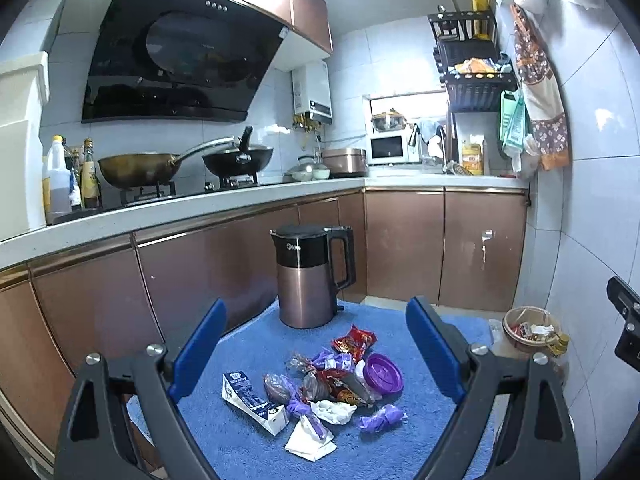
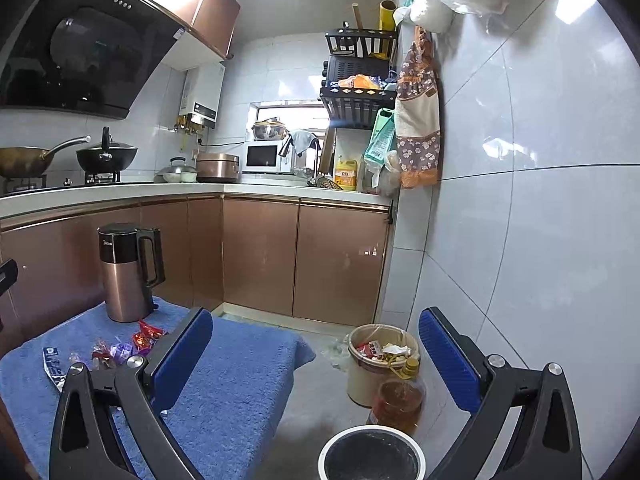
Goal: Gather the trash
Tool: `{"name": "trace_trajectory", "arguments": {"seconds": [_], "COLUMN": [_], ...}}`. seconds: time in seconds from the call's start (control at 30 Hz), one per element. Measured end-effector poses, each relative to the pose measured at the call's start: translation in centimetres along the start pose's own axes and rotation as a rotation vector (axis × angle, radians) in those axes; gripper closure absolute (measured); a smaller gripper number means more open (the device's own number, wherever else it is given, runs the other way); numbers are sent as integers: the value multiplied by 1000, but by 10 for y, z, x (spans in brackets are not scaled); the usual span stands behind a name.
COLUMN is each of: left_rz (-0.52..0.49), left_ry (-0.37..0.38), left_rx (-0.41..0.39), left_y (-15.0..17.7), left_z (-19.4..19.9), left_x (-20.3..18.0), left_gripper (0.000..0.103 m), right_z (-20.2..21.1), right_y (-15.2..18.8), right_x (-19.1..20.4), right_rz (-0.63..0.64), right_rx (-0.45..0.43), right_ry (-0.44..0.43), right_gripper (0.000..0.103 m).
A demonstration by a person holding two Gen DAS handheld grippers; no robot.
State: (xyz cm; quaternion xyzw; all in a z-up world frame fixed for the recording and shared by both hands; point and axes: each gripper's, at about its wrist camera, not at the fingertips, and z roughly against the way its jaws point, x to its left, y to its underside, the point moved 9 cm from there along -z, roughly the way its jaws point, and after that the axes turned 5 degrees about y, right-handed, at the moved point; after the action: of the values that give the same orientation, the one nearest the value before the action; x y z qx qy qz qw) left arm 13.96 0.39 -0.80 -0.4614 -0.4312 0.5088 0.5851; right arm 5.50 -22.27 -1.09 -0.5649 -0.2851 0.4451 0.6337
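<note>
Left wrist view: left tool released, fingers spread wide, nothing between them. It hangs above the blue towel covering the worktop. The trash pile lies ahead and below, centred between the fingers: milk carton toward the left finger, purple lid toward the right finger, red wrapper farthest ahead, white tissue nearest. The kettle stands beyond the pile, close to the red wrapper. The trash bin sits off to the right, on the floor past the towel edge.

To do the step well: probably go for an edge piece first, e.g. carton or lid, which looks rigid and easier to pinch than the crumpled wrappers. Descend straight, close on one item only, keep short of the kettle.

Right wrist view: right tool also released and empty, fingers wide. The trash bin, already part full, is ahead between the fingers, slightly right. An oil bottle stands just beside it on the near side, and a white-rimmed dark container sits directly below the tool. The pile shows far left, past the left finger.

Drops should clear the bottle and land inside the bin's rim.
</note>
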Motion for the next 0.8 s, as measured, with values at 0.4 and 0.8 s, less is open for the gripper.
{"name": "trace_trajectory", "arguments": {"seconds": [0.4,0.8], "left_rz": [-37,-33], "left_ry": [-19,2], "left_rx": [76,138], "left_y": [13,28], "left_z": [-35,-69], "left_x": [17,18], "left_gripper": [12,12], "right_z": [-37,-67], "right_y": [0,14], "right_x": [30,49], "right_rz": [40,66], "right_rx": [33,71], "right_ry": [-33,-47], "right_gripper": [0,0]}}
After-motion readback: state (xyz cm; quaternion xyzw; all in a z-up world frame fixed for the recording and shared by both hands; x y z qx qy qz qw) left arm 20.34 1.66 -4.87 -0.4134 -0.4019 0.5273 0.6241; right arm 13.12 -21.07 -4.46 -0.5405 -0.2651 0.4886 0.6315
